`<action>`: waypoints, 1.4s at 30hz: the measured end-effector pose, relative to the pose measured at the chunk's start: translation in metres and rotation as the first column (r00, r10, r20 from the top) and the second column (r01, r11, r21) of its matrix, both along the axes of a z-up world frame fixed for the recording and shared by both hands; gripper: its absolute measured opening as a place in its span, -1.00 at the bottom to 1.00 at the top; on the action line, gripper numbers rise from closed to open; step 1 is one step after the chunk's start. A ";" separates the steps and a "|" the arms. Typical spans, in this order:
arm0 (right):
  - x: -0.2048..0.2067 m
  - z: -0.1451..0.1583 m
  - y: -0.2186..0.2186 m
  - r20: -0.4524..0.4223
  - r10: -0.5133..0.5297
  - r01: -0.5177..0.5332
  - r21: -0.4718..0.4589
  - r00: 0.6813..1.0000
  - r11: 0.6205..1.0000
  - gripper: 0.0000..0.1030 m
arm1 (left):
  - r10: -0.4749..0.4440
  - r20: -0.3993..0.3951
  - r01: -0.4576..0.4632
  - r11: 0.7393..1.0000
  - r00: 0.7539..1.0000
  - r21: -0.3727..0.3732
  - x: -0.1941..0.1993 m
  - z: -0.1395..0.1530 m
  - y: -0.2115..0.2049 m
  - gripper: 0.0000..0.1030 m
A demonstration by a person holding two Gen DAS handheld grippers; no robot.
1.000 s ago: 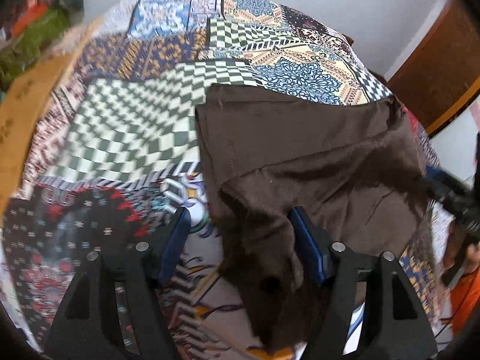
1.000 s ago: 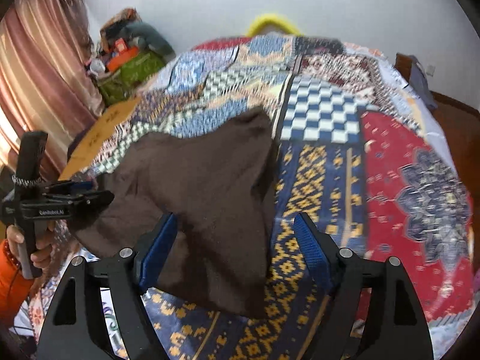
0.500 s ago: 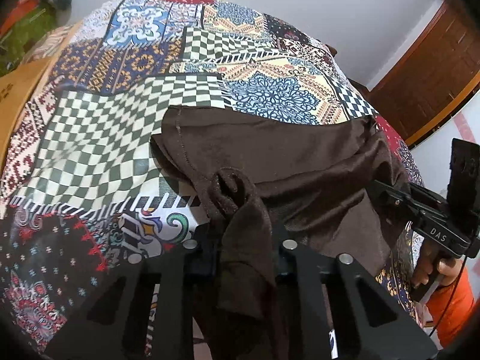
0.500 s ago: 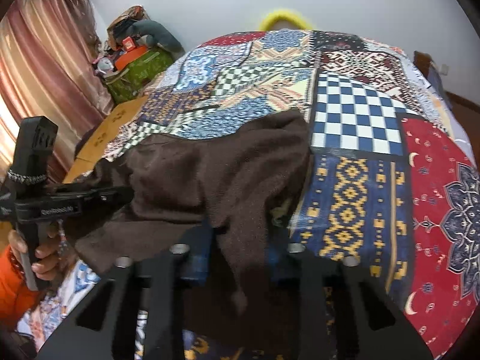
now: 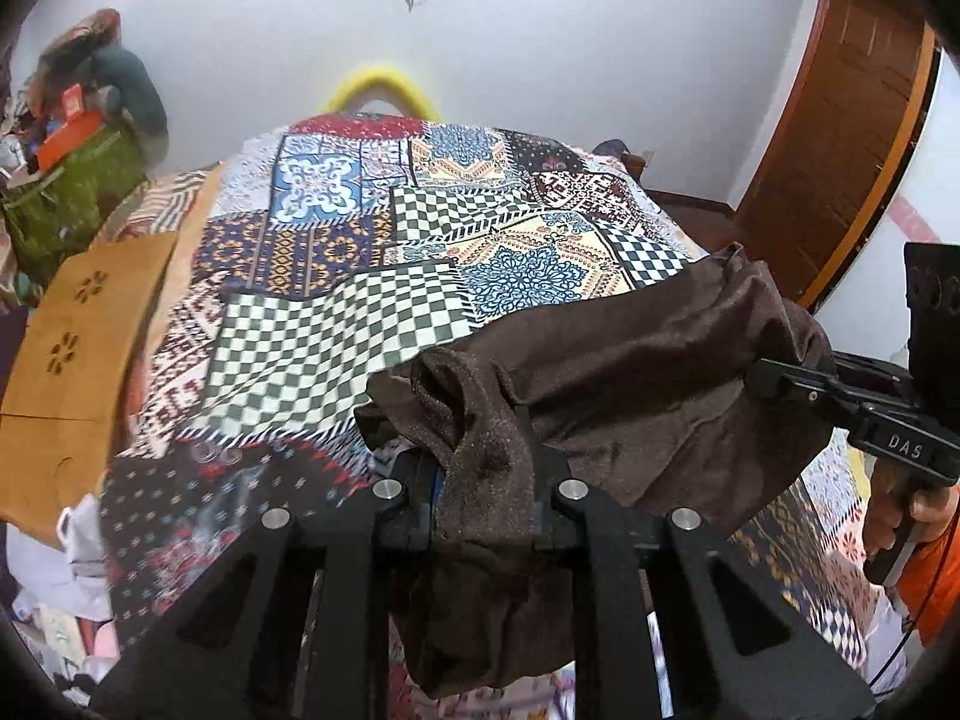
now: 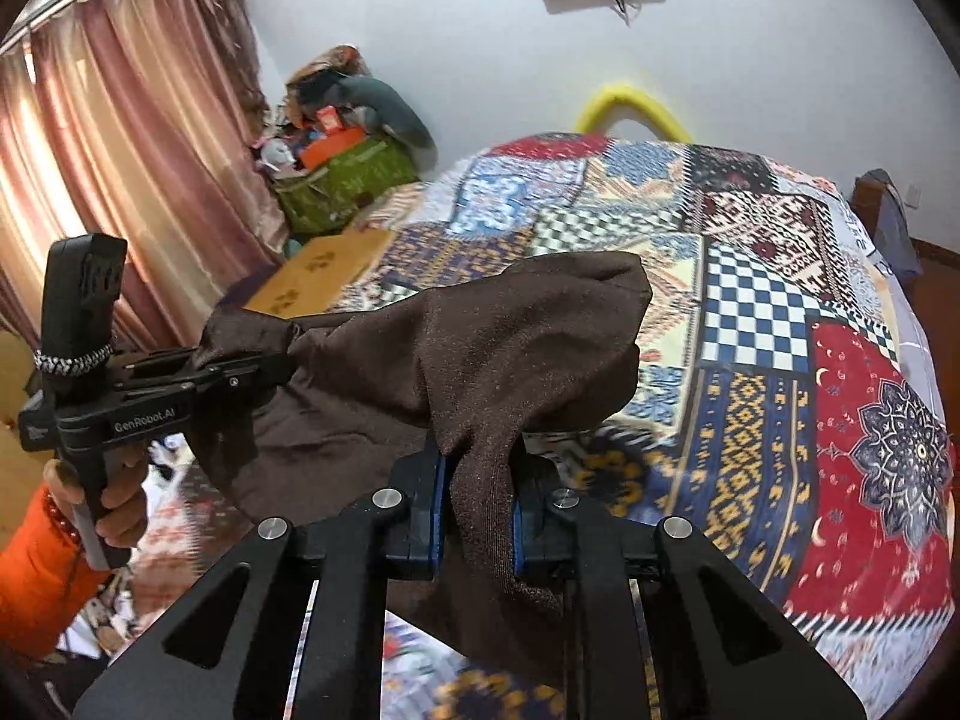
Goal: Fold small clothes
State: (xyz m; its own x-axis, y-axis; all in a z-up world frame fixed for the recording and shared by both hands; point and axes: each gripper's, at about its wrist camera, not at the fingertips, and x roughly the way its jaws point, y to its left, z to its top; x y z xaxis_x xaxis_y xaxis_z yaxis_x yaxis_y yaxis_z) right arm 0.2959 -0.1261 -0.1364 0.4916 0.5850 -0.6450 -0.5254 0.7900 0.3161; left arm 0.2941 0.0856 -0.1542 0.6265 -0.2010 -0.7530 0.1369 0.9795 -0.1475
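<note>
A small dark brown garment [image 5: 636, 384] hangs in the air between my two grippers, above the patchwork bedspread [image 5: 336, 324]. My left gripper [image 5: 483, 468] is shut on one bunched corner of it. My right gripper [image 6: 477, 480] is shut on the other corner of the brown garment [image 6: 480, 348]. The cloth sags between them. In the left wrist view the right gripper [image 5: 780, 381] shows at the right edge, pinching the cloth. In the right wrist view the left gripper [image 6: 264, 369] shows at the left, also pinching it. Both sets of pads are mostly hidden by fabric.
A flat cardboard piece [image 5: 78, 348] lies on the bed's left edge. A green box with clutter [image 6: 342, 180] stands by the pink curtain [image 6: 120, 168]. A yellow curved bar [image 5: 381, 87] stands at the bed's far end. A wooden door [image 5: 840, 138] is at the right.
Both grippers went from open around the garment's near corners to shut on them. They then rose, lifting the brown garment off the bedspread.
</note>
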 end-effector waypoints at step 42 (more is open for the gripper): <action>-0.015 -0.068 0.072 -0.062 0.075 -0.085 -0.191 0.995 0.978 -0.19 | 0.070 -0.182 -0.052 0.993 0.981 0.104 -0.036 -0.093 0.021 -0.09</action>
